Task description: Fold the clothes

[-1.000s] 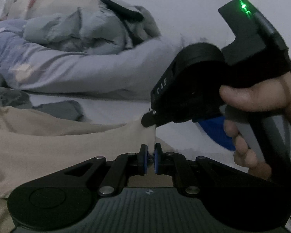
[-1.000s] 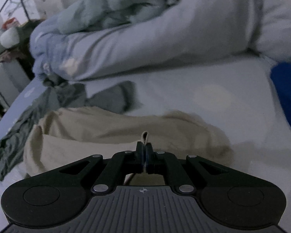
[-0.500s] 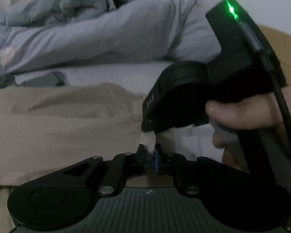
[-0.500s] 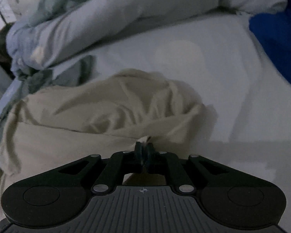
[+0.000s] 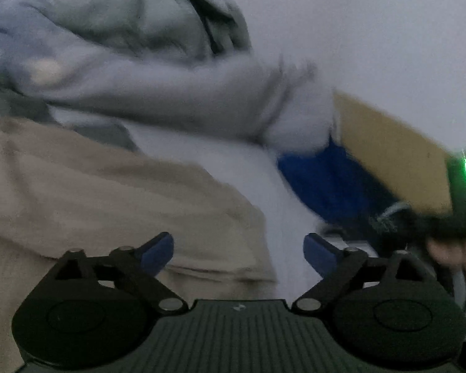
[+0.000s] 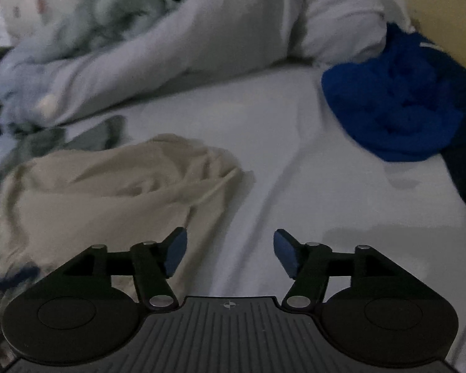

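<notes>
Both our grippers, left point(image 5: 237, 253) and right point(image 6: 230, 253), gape released; the beige garment point(image 6: 87, 192) lies left of them, seemingly nearer the left 1.

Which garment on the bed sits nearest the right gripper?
The beige garment, its edge just beyond the right gripper. The crumpled blue garment lies farther off, by the pillow.

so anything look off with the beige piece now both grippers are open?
Yes. The beige garment lies on the bed sheet with its far right corner bunched into wrinkles and a hem edge sticking out at an angle, not a flat fold. Left gripper and right gripper hold nothing.
</notes>
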`<action>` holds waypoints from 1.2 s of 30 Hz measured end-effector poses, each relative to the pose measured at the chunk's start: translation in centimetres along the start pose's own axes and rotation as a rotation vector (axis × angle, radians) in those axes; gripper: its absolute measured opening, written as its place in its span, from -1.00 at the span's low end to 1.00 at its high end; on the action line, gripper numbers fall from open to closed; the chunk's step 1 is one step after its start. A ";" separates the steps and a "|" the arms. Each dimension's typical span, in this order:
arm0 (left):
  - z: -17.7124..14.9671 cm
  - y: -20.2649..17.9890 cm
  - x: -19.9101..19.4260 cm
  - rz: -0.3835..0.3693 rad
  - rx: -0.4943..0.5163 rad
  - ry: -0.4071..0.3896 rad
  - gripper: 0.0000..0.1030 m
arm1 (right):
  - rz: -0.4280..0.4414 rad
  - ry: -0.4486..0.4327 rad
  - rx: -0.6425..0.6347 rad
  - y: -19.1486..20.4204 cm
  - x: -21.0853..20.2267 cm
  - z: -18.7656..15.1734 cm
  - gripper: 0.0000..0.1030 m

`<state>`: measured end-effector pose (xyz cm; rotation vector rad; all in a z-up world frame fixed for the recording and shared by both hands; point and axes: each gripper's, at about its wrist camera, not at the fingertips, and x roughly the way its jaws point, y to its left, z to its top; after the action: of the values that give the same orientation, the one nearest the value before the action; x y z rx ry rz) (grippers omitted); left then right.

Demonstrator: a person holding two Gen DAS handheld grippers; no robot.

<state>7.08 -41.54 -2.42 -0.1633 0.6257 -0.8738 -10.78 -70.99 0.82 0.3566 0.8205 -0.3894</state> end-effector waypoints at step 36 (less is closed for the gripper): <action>-5.6 8.4 -32.4 0.346 -0.101 0.013 1.00 | 0.237 0.264 -0.285 17.2 -14.0 -32.4 -0.91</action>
<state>-6.03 -10.93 4.27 -0.1352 0.6863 -0.5103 -31.98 -38.72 -6.29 0.2373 1.0636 -0.0007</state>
